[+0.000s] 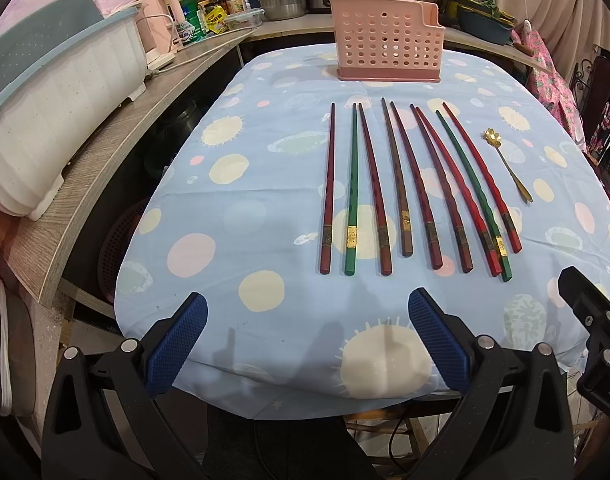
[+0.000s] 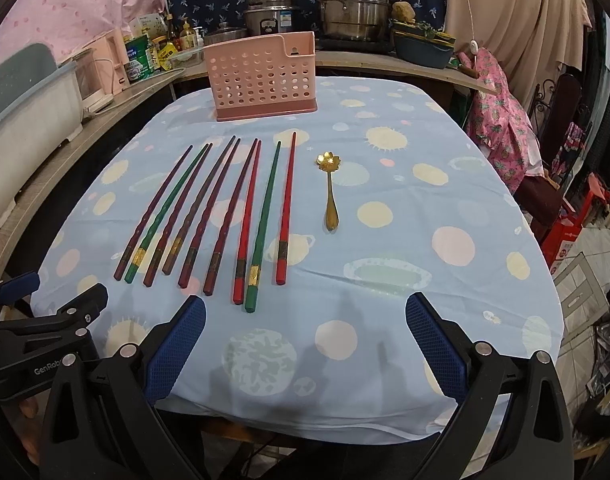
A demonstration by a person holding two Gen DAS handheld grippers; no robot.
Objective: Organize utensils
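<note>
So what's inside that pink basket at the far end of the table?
Through the holes of the pink basket only its pink back wall shows, and no utensil sticks out above the rim. The solid base hides the bottom, so something small could lie there.

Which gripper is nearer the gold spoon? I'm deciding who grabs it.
Right. The right gripper sits almost straight below the gold spoon; the left gripper is off to its left, behind the chopsticks.

Even, fairly bright indoor light falls from above onto the tabletop (image 1: 265,152), casting soft grey shadows at the lower centre of both frames. Focus is sharp at centre. Fisheye distortion bows the edges, and black vignetting fills the corners. Steel pots (image 2: 353,4) at the upper centre show mild glare.
</note>
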